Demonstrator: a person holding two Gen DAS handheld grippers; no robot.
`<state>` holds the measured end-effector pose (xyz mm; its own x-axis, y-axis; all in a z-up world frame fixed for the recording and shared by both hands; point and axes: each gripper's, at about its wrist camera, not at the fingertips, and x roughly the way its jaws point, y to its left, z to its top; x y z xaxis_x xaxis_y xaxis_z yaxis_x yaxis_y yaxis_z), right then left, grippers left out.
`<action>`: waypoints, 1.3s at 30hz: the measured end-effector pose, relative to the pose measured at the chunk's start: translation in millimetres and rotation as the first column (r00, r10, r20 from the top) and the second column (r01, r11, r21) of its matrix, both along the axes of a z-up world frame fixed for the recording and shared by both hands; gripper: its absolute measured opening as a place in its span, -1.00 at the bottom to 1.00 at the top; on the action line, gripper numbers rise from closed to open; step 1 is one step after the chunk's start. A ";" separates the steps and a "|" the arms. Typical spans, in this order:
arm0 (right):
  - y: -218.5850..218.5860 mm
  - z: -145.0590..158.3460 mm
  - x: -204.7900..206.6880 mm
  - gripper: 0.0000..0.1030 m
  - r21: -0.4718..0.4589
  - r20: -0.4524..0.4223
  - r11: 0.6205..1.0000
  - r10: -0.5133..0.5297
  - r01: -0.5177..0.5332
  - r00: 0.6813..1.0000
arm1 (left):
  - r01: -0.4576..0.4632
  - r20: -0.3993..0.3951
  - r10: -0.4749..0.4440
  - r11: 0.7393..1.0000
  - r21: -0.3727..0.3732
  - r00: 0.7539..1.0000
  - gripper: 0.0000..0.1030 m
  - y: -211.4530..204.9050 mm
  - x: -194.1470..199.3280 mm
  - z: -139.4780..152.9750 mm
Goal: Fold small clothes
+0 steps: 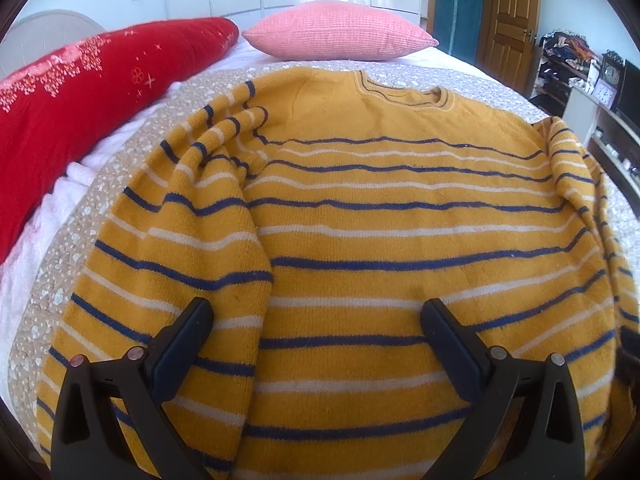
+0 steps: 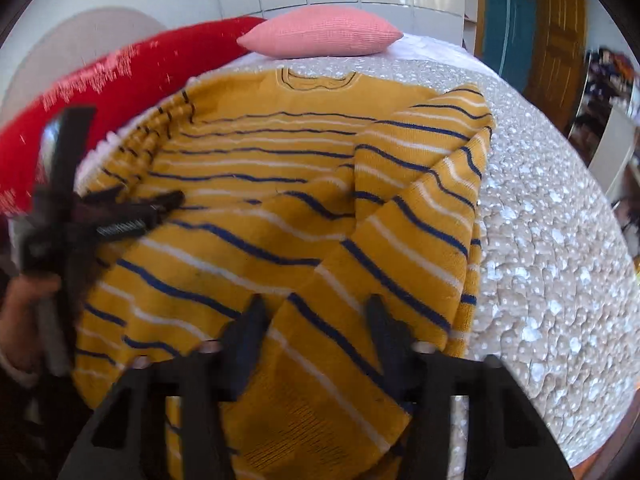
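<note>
We are folding the sweater (image 1: 360, 208) spread on the bed (image 2: 560, 240): our right tool (image 2: 316, 320) pinches its right sleeve, the left tool (image 1: 316, 316) hangs wide open, so next we lay that sleeve across.

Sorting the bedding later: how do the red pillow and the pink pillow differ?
The red pillow is long, deep red and sprinkled with pale pink patterns; the pink pillow is shorter, plain and has a waffle-like knit texture. The red pillow runs along the left side of the bed, while the pink pillow lies at its far end, beyond the sweater's collar. Both rest on the bed.
</note>
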<state>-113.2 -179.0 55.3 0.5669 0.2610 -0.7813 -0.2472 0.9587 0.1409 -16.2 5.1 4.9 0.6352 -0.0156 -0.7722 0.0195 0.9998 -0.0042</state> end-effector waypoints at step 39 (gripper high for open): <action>-165.5 32.1 -13.0 -0.90 -0.046 0.131 0.844 -0.525 0.534 0.841 | -0.120 -0.161 0.113 0.992 -0.033 0.981 -0.72 130.6 223.8 46.6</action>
<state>-126.2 -344.5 87.4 0.6836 -0.1622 -0.7116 0.2922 0.9543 0.0632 207.6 135.7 51.4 0.5045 0.0162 -0.8633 -0.1011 0.9941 -0.0404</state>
